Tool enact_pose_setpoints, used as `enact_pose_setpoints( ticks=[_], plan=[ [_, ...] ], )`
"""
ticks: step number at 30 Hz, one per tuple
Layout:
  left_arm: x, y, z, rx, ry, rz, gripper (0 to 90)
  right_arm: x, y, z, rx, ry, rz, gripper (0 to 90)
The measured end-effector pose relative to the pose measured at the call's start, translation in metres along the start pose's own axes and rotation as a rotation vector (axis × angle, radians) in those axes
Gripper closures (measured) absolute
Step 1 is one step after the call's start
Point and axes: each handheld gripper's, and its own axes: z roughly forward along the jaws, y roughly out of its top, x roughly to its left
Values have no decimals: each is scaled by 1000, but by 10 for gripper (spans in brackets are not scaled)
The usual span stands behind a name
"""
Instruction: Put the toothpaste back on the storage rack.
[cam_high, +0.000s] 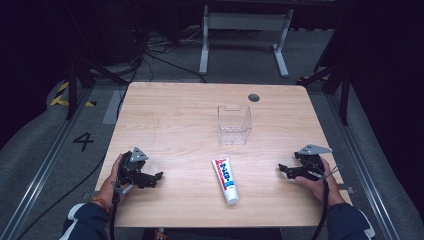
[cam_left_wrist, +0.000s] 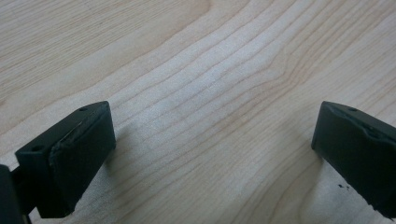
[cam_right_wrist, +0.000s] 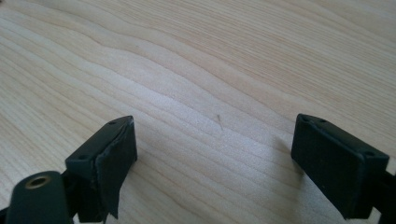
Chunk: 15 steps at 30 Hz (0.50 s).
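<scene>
High view: the left gripper (cam_high: 159, 176) and the right gripper (cam_high: 281, 168) are held low over the near part of the wooden table (cam_high: 170, 105), their tips turned toward each other. A toothpaste tube (cam_high: 225, 180) lies flat between the two sets of jaws, well apart from both. A clear plastic box (cam_high: 234, 125) stands beyond the tube.

Left gripper view: the jaws are spread wide, with bare wood grain between them and nothing grasped.

Right gripper view: the jaws are likewise released, and bare table is seen between them.

A wooden table (cam_high: 165, 115) bears a toothpaste tube (cam_high: 225, 180) and clear box (cam_high: 233, 125).
</scene>
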Motion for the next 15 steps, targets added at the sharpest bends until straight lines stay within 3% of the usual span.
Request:
enact_pose_setpoints(
  ticks=[7,9,12,15],
  plan=[
    [1,-1,0,-3,-6,8,2,0,1,-2,23,1,-7,144],
    [3,-1,-1,-7,-12,36,2,1,2,-2,37,-2,-3,144],
    [3,-2,-1,-5,-25,29,1,3,4,-4,55,-4,-3,156],
    [3,-1,-1,-3,-32,31,0,8,4,-6,70,13,-13,216]
  ],
)
